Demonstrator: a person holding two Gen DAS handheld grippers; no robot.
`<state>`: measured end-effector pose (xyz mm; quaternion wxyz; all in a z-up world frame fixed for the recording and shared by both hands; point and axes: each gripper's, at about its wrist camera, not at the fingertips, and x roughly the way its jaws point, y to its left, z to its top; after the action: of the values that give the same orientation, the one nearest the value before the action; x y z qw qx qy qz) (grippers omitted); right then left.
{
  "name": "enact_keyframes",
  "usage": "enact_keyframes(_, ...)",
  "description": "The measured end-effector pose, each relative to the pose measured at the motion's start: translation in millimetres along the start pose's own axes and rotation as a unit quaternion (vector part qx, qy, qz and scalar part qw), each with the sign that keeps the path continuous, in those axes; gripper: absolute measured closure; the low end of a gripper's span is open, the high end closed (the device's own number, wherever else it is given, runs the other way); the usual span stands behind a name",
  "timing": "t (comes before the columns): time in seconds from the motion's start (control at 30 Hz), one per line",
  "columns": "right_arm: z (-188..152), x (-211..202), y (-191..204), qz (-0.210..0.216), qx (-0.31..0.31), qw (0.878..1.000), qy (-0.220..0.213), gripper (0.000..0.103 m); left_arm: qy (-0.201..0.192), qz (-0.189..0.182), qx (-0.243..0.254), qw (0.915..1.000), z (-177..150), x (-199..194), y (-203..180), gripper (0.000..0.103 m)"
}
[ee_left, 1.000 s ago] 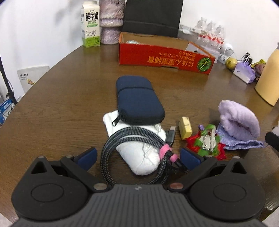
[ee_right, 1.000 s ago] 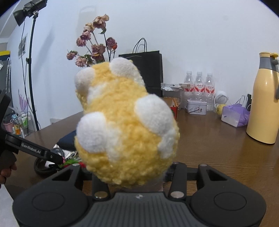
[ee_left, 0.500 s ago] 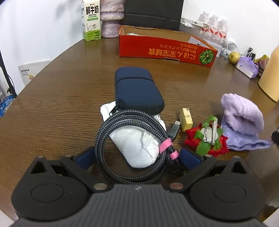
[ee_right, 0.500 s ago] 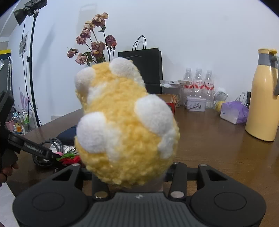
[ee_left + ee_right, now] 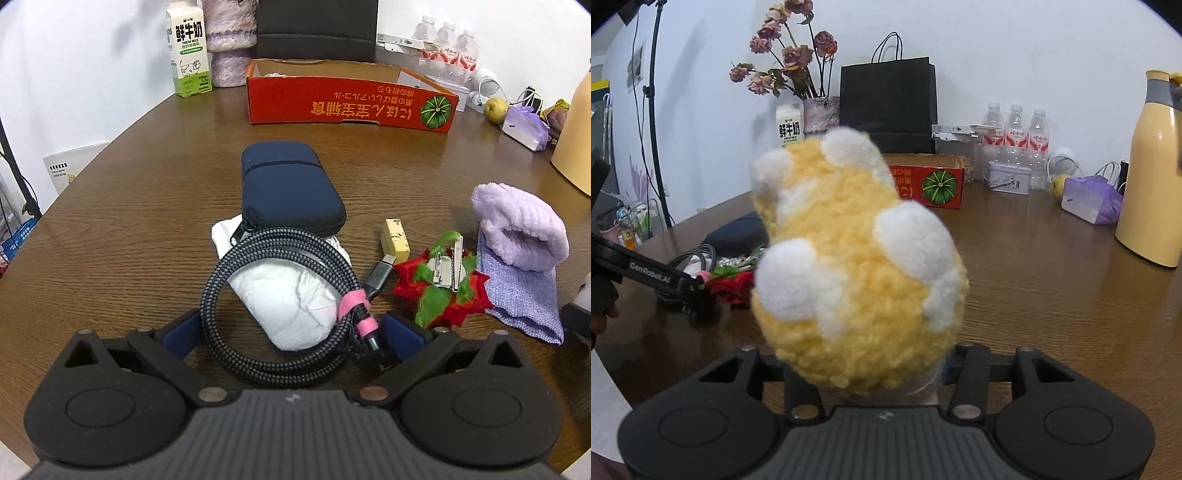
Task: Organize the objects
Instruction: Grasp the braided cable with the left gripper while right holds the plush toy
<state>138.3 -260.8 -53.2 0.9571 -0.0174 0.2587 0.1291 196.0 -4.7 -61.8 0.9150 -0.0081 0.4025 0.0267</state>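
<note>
Both grippers are busy: the right gripper (image 5: 882,373), low in its own view, holds a yellow and white plush toy (image 5: 857,266) by its base, the fluffy body filling the centre of the frame; its jaws have just been opening a little with the toy between them, though the pads themselves are hidden behind the plush. The left gripper (image 5: 291,326), at the bottom centre of its view, stands spread around a coiled braided cable (image 5: 280,302), blue pads at either side of the loop, which sags over a white packet (image 5: 288,299) on the table (image 5: 129,221). Whether the pads actually press the coil cannot be told. The red cardboard box (image 5: 347,99) waits at the upper centre, probably the destination for both things.
</note>
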Motion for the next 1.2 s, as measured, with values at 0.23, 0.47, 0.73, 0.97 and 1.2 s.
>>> enact_keyframes(0.23,3.5,-9.2,-1.8,0.003,0.008,0.999,-0.035,0.049,-0.002,0.000,0.000,1.0000,-1.0,-0.6,0.5,0.000)
enact_keyframes(0.47,6.5,-19.9,-0.7,0.003,0.011,0.998,-0.055,0.060,-0.002,0.000,0.000,1.0000,-0.8,-1.3,0.4,0.000)
enact_keyframes(0.73,13.5,-29.1,1.5,-0.002,0.005,0.997,-0.076,0.061,-0.007,0.002,-0.001,1.0000,-2.6,-4.7,1.7,0.002)
enact_keyframes(0.97,14.8,-32.3,0.5,-0.012,0.006,0.997,-0.078,0.061,-0.017,0.002,-0.010,0.9998,-5.8,-11.8,8.7,0.007)
enact_keyframes(1.2,16.9,-35.8,7.3,-0.010,0.002,0.996,-0.085,0.061,-0.036,0.005,-0.003,0.9993,-9.7,-23.5,13.8,0.011)
